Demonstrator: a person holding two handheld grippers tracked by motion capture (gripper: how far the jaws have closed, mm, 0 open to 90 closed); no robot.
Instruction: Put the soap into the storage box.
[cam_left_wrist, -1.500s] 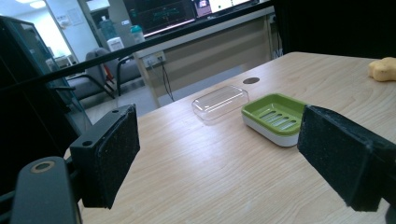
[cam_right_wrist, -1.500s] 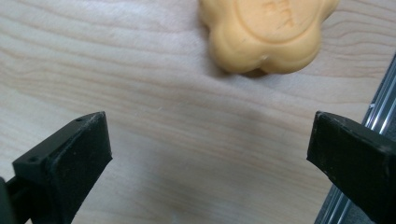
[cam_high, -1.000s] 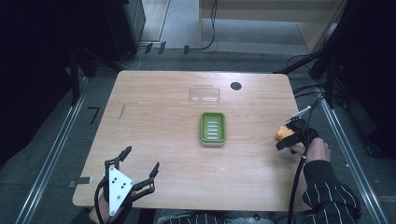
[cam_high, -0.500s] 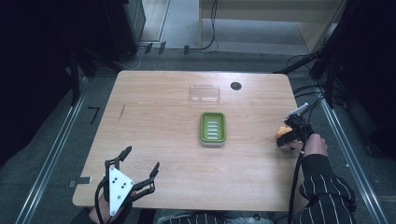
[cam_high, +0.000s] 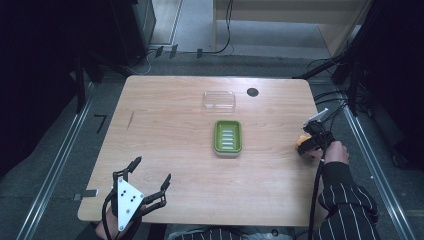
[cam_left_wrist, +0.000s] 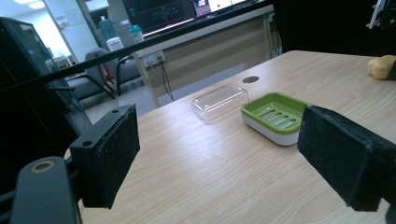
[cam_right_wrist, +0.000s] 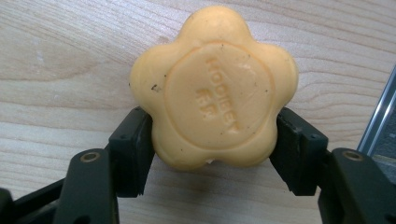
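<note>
1. Gripping is the step in hand: the right gripper (cam_right_wrist: 212, 156) is clamping a flower-shaped yellow soap bar (cam_right_wrist: 215, 88), its jaws having just been closing, and the pads are now pressing on the bar's two lower sides.
2. Sitting near the table's right edge, the soap bar (cam_high: 301, 142) is lying on or just above the wooden table (cam_high: 170, 120), well apart from the green soap dish (cam_high: 228, 138) at the table's middle.
3. Waiting at the near left corner, the left gripper (cam_high: 150, 181) is hovering with its jaws spread wide and nothing between them.
4. Judging the next move: it is probably calling for a lift clear of the wood, then a carry leftward to the dish's slotted tray (cam_left_wrist: 276, 115).
5. Lying just behind the dish, the clear plastic lid (cam_high: 219, 100) is likely waiting for a later step.
6. Holding only the bar's rounded lobes, the grip is looking shallow, so a slow, level lift seems wise.
</note>
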